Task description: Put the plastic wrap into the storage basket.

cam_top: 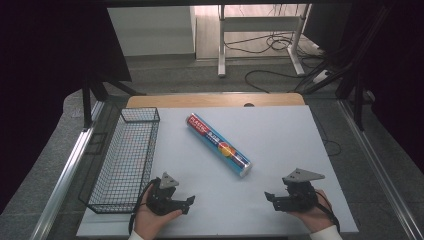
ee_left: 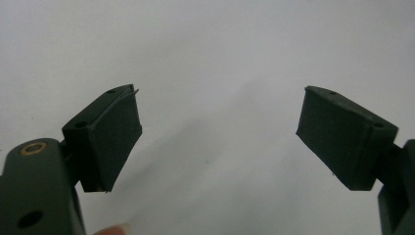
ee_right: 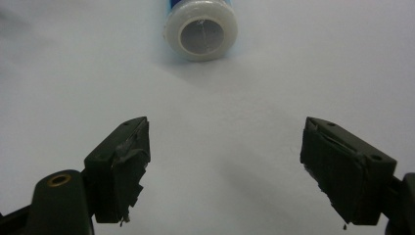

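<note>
On my right gripper (ee_right: 222,171) the 2 pads (ee_right: 122,166) stand spread with only bare table between them. My left gripper (ee_left: 218,137) has its fingers (ee_left: 115,134) parted just as wide, gripping nothing. Ahead of the right one I see the white capped end of the plastic wrap roll (ee_right: 200,32), well apart from the tips. From above, the roll (cam_top: 218,144) lies diagonally mid-table (cam_top: 280,135), and the wire basket (cam_top: 127,157) sits along the left edge, just beside my left gripper (cam_top: 187,202).
</note>
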`<state>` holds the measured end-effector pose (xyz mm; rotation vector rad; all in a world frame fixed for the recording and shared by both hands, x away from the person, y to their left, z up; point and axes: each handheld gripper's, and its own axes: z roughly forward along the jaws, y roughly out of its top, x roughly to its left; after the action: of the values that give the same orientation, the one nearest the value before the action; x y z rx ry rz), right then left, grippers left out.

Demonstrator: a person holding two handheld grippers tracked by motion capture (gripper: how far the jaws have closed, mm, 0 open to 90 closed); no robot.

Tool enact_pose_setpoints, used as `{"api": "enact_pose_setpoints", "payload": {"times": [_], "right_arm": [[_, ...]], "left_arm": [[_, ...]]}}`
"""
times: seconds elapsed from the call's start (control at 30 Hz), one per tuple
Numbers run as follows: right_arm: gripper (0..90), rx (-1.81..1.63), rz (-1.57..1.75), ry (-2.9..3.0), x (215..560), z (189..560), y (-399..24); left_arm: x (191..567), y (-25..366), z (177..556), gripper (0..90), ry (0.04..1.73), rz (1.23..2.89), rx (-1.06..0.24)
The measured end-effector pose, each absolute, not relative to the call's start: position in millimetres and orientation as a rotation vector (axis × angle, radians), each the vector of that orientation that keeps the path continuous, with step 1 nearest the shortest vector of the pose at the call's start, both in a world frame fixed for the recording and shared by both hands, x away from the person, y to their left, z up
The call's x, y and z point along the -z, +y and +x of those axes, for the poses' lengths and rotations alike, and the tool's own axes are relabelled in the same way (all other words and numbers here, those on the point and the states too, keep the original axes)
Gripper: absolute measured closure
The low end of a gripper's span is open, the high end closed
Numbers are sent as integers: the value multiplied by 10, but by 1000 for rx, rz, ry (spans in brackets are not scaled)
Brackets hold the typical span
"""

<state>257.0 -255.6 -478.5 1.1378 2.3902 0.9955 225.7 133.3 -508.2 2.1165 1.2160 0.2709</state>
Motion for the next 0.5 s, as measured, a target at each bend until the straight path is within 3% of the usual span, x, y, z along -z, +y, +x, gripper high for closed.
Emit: {"api": "enact_pose_setpoints", "payload": {"times": [0.5], "right_arm": [[212,-1008,1013,2397,4511,2593,-2271]], "left_arm": [[5104,1318,2235,161,1221,2131,-274]]}}
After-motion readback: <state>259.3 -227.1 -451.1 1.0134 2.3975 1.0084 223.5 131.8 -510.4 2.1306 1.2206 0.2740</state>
